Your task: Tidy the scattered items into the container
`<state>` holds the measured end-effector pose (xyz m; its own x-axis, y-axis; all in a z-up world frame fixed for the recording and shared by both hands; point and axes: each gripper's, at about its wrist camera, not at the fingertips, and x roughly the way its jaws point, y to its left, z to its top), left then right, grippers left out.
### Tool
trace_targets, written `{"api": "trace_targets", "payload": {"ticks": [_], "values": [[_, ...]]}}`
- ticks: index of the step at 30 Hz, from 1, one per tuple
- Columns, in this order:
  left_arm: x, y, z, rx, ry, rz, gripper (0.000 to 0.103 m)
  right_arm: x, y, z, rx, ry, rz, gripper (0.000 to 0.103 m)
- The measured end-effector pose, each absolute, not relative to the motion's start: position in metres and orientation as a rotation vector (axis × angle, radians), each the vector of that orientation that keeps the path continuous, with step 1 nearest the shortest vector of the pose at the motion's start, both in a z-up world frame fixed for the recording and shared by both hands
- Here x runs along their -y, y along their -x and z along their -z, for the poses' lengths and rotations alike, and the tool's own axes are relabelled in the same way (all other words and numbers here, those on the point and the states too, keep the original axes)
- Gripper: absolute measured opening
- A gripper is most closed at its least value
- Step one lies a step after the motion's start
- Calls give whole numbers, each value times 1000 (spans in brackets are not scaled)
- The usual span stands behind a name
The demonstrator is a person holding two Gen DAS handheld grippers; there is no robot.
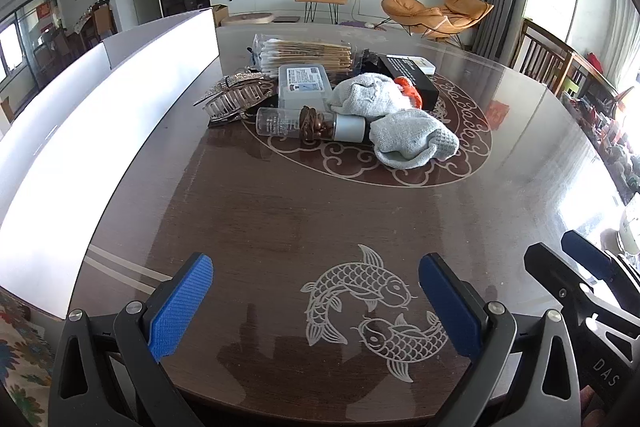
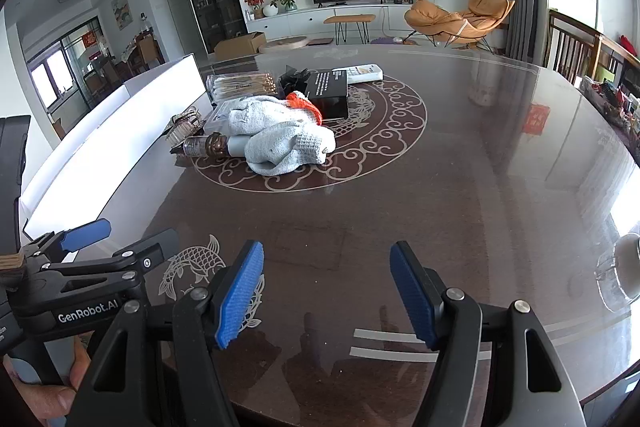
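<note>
Both sets of blue fingers stand apart and hold nothing: the left gripper (image 1: pixel 316 303) and the right gripper (image 2: pixel 326 293) hover side by side over the near edge of the dark glossy table (image 1: pixel 280 211), well short of the pile. The scattered items lie heaped at the table's middle: a grey sock (image 1: pixel 412 143) nearest, a clear bottle (image 1: pixel 308 125) touching it on the left, a hair clip (image 1: pixel 236 97), a small plastic case (image 1: pixel 306 85), a pack of cotton swabs (image 1: pixel 308 53) and a black box (image 1: pixel 412 75) farther off. The white container (image 1: pixel 100 131) runs along the left. The likely trouble is the tangle: pulling the sock may roll the bottle, and the slick tabletop would let it run.
</note>
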<state>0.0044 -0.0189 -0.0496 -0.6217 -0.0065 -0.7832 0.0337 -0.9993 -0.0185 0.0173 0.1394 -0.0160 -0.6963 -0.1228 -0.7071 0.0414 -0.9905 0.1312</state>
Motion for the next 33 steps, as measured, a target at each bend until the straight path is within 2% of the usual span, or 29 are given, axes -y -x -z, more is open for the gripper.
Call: {"api": "trace_targets", "payload": {"ticks": [5,15,25,33], "values": [[30,1,54,-93,-1365,2783,103,-136,-13,20,154,-1202,2791,67],[46,26,71,-63,-1435,2731,103,-139,12,45,201,-1339,2684,67],[50,70,98,-14,-1581,2688,103,-117,70,62,103,-1425,2565,67],[52,100,106,11,-1593,2714,103,-99,108,66,-29,-1405,2557,68]]}}
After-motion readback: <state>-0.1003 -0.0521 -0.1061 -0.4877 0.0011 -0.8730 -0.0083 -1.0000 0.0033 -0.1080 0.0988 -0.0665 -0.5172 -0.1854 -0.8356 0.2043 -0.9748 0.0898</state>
